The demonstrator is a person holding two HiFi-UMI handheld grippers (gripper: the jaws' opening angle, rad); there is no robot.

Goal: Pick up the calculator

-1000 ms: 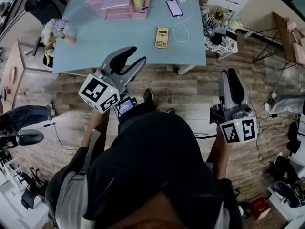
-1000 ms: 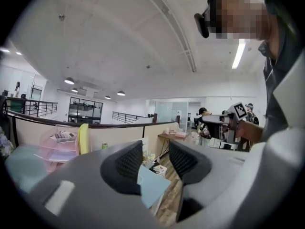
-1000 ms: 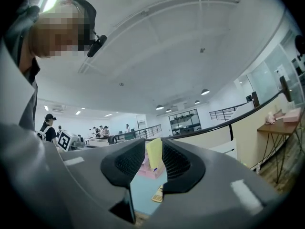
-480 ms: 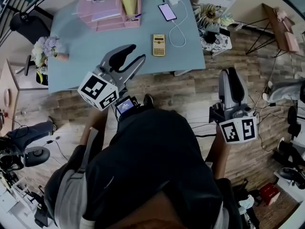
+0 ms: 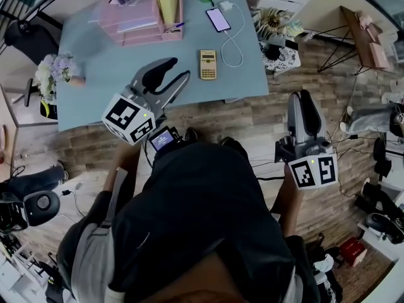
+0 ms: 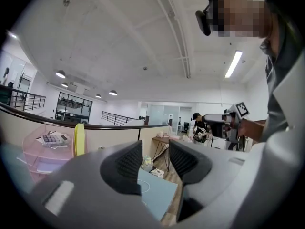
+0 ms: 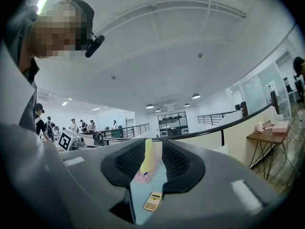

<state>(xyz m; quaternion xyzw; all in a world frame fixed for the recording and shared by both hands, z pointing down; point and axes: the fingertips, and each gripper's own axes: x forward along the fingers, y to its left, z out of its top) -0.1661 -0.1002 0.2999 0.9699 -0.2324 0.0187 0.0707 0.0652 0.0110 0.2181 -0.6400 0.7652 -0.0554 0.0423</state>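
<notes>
Closest in, the person is carrying both tools forward at waist height. Compared with a second ago, the table (image 5: 95, 81) is sitting lower and nearer in the head view, so the walk-up is closing the gap. The left hand-held gripper (image 5: 179, 69) is now showing over the table's near edge. The right hand-held gripper (image 5: 302, 97) is hanging over the wooden floor, just off the table's near right corner.

Neither is touching or holding anything. In its own view the left one's jaws are standing moderately apart, framing only a corner of the table. The right one's jaws are leaving just a narrow slot.

Beyond them, the calculator (image 5: 208, 64) is lying flat on the table, apart from its neighbours and not yet reached. In the right gripper view it is sitting low in that slot, so the right tool seems to be lining up on it. The pick itself looks not yet begun.

Farther back, a phone (image 5: 218, 19) with its white cable (image 5: 236, 43) and a pink organiser (image 5: 142, 19) are resting near the far edge.
</notes>
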